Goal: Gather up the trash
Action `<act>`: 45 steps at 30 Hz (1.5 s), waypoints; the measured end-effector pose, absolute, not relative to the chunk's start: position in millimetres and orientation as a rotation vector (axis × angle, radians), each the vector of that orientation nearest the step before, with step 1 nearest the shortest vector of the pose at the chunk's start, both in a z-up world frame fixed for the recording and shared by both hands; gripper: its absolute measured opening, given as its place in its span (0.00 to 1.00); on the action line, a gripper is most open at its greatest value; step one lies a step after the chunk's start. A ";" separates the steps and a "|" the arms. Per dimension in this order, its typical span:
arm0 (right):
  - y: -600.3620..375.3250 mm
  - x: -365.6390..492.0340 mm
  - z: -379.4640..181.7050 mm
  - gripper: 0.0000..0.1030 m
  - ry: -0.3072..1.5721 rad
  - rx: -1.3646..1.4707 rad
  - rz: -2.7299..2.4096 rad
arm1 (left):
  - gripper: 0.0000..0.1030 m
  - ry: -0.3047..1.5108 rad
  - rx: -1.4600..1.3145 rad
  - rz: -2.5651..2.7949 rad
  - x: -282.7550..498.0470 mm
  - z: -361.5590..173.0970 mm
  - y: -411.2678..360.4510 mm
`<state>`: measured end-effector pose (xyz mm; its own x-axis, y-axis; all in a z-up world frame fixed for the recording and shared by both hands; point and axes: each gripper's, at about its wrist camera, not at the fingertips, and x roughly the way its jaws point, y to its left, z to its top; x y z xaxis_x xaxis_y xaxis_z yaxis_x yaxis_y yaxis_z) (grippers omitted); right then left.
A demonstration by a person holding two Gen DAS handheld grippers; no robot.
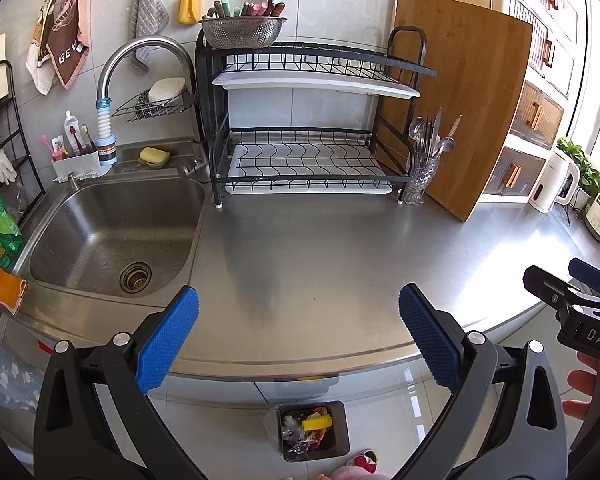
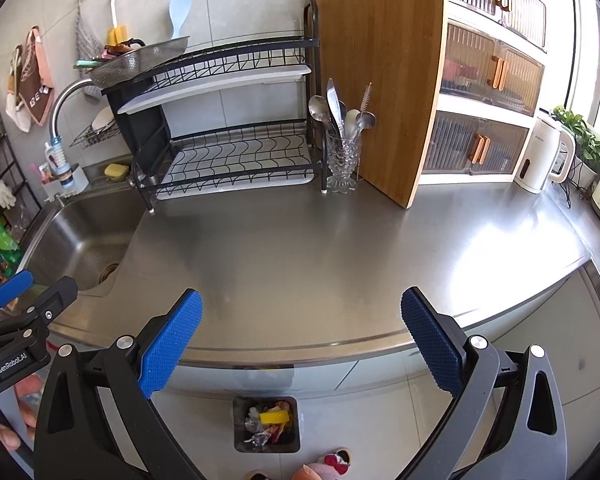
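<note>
Nearest, the left tongs (image 1: 298, 334) and right tongs (image 2: 302, 336) both gape wide with nothing between their blue, dimpled rubber pads (image 1: 168, 340), set on black and grey plastic arms. Below the worktop's front lip, on the pale glossy floor tiles, stands a small dark rectangular bin (image 1: 313, 431); inside it lies the trash (image 2: 269, 422): a yellow ribbed piece, red scraps and crinkled clear wrappers. The bin sits under the edge of the worktop (image 1: 340, 264), between the two pairs of tongs.

The worktop is brushed stainless steel with a rounded front rim. To its left is a steel sink (image 1: 108, 240) with a round drain and a curved tap. Beyond the worktop's middle stands a two-tier black wire dish rack (image 1: 308, 120) with white drip trays, a perforated steel colander (image 1: 242, 32) on top. Right of the rack: a cut-glass holder of spoons (image 2: 342, 164), a tall bamboo cutting board (image 2: 380, 72) leaning upright, then a white kettle (image 2: 542, 154).
</note>
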<state>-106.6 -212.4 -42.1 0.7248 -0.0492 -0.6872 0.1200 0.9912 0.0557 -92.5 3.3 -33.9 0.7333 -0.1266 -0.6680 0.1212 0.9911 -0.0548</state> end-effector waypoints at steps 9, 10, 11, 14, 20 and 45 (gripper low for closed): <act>-214.0 -108.9 -39.2 0.97 0.746 0.104 -0.094 | 0.92 0.727 -0.005 -0.142 -95.0 -30.1 1.2; -214.3 -109.2 -39.3 0.97 0.746 0.105 -0.093 | 0.92 0.727 -0.006 -0.142 -95.2 -29.8 1.0; -214.6 -109.3 -39.1 0.97 0.746 0.107 -0.092 | 0.92 0.727 -0.006 -0.143 -95.5 -29.6 0.7; -215.3 -109.1 -38.7 0.97 0.745 0.107 -0.093 | 0.92 0.730 -0.003 -0.145 -95.7 -29.8 -0.7; -216.7 -110.0 -38.3 0.97 0.745 0.107 -0.096 | 0.92 0.729 -0.003 -0.144 -97.1 -29.7 -2.5; -225.8 -117.3 -36.1 0.97 0.732 0.115 -0.100 | 0.92 0.735 0.031 -0.110 -103.8 -27.8 -9.1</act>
